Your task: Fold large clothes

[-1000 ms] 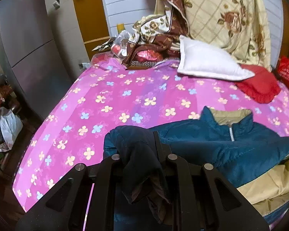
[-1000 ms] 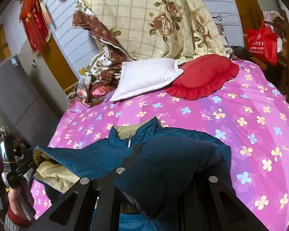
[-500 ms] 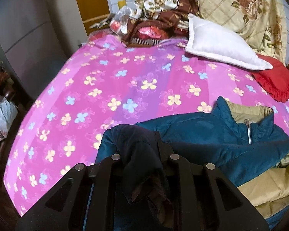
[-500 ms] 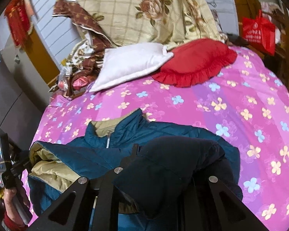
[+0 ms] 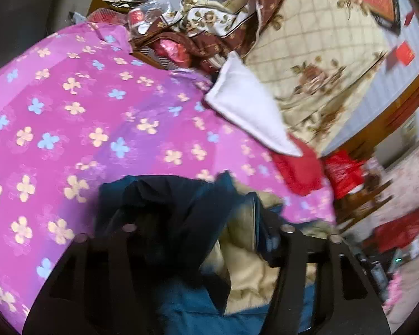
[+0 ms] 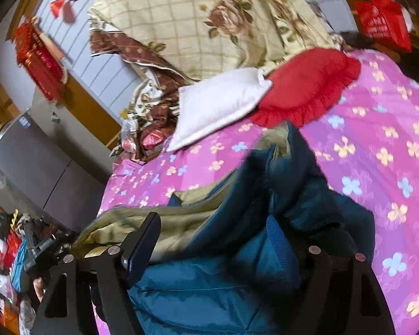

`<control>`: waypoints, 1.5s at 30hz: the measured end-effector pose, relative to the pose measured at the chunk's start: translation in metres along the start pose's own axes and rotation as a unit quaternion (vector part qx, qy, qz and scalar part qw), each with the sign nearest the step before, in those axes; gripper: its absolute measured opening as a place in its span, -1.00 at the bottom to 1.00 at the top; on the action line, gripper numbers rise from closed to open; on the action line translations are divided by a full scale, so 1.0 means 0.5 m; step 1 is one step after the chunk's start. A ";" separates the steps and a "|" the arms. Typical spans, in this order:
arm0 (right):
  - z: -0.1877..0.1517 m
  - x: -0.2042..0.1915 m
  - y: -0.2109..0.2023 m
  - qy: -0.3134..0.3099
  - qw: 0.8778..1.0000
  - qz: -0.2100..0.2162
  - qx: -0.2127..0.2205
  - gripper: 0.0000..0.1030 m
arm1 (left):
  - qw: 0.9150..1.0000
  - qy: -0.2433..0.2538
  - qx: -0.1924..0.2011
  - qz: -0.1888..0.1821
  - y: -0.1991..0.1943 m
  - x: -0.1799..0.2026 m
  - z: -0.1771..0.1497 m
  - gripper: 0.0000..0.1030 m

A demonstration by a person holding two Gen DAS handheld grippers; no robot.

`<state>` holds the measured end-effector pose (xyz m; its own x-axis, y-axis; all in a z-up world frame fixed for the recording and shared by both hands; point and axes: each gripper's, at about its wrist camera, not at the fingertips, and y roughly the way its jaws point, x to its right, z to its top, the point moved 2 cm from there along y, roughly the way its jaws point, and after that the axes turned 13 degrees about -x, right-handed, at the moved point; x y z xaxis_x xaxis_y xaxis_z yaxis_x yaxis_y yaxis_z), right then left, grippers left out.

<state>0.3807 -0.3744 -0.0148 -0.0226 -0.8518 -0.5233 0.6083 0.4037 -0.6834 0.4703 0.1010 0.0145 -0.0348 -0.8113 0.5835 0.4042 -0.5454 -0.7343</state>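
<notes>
The left gripper (image 5: 206, 240) has its fingers spread wide, with the jacket (image 5: 181, 217) bunched between them — dark blue shell over the near-left finger, beige lining (image 5: 245, 265) showing toward the right one. Nothing is pinched there as far as the view shows; the cloth lies loose across the gap. The picture is blurred and tilted, so fine detail is uncertain.

The jacket (image 6: 265, 223) lies in a heap on the near part of the bedspread (image 5: 83, 117), its collar pointing toward the far pillow (image 6: 218, 106) and the red cushion (image 6: 307, 89), well apart from both.

The right gripper (image 6: 223, 254) also stands wide, fingers either side of a thick blue fold, the left pad lifted clear of the lining (image 6: 167, 223) — cloth between the fingers, but no clamp on it.

The step looks like setting down a fold and letting go. To do it well, I would draw both grippers straight back toward the near edge, low and slow, so no fingertip snags the lining and drags the fold open. The padded shell is springy and likely to puff up, so a press along the crease should help before taking the next edge. Keeping the heap near leaves room on the far bedspread.
</notes>
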 end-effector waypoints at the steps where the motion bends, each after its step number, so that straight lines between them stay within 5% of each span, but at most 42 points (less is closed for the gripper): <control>1: 0.002 -0.007 -0.007 -0.003 1.000 0.000 0.002 0.48 | 1.000 -0.012 0.001 -0.028 -0.016 -0.001 0.006 0.25; 3: 0.001 -0.023 -0.023 -0.010 1.000 -0.001 0.008 0.48 | 0.997 -0.036 0.009 -0.070 -0.042 -0.006 0.015 0.32; 6: -0.014 -0.042 -0.025 -0.032 0.999 -0.030 0.000 0.48 | 0.996 -0.043 0.032 -0.068 -0.081 -0.001 0.021 0.38; 15: -0.078 -0.043 0.075 -0.092 0.988 -0.114 -0.044 0.48 | 0.994 0.071 0.003 0.081 0.017 0.085 -0.054 0.38; 20: -0.082 -0.027 0.146 -0.123 0.979 -0.152 -0.064 0.48 | 0.980 0.134 -0.029 0.145 0.144 0.117 -0.092 0.38; 26: -0.030 0.060 0.187 -0.115 0.968 -0.212 -0.062 0.48 | 0.967 0.117 -0.053 0.222 0.265 0.063 -0.063 0.38; 39: 0.064 0.186 0.248 -0.041 0.972 -0.221 -0.070 0.48 | 0.957 0.107 -0.049 0.266 0.343 0.054 -0.002 0.38; 45: 0.069 0.160 0.217 -0.054 0.957 -0.281 -0.054 0.48 | 0.962 0.101 -0.042 0.249 0.286 0.058 -0.013 0.38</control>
<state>0.4721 -0.4101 -0.1134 -0.2354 -0.9719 -0.0056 0.4379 -0.1009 -0.8933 0.5210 -0.0021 -0.0760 -0.0360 -0.9962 0.0795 0.3424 -0.0871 -0.9355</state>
